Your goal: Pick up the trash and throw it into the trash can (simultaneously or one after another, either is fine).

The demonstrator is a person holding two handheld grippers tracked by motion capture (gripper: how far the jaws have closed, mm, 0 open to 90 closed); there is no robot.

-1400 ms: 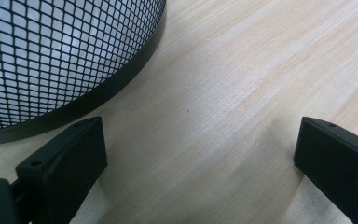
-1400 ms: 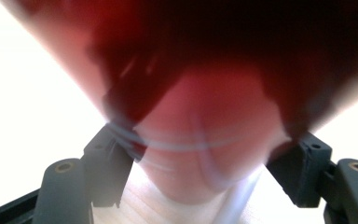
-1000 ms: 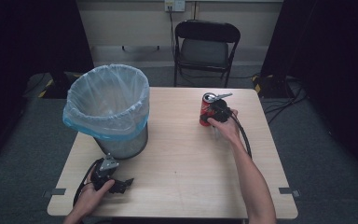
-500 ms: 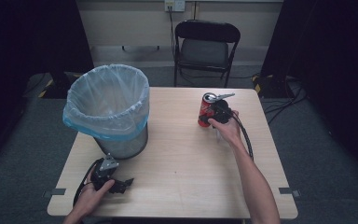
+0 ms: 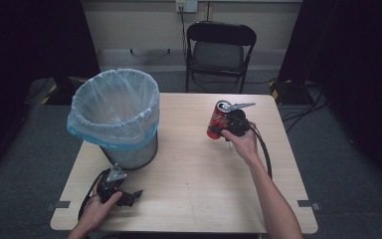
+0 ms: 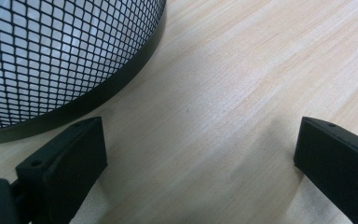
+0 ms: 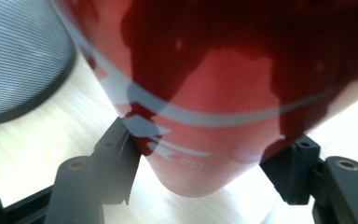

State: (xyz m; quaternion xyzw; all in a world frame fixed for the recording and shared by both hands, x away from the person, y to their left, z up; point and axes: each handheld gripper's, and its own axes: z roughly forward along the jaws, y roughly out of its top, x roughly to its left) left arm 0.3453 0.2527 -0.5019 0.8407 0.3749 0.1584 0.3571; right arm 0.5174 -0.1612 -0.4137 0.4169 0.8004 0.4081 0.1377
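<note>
The right tool (image 5: pixel 227 125) has lifted the red soda can (image 5: pixel 218 120), clamped between its jaws, off the desk (image 5: pixel 189 164); binning in the lined mesh wastebasket (image 5: pixel 114 117) remains. The left tool (image 5: pixel 129 197) rests open.

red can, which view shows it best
The high view: the whole red can shows there, tilted in the right gripper above the table. The right gripper view shows only its blurred lower body between the jaws.
</note>
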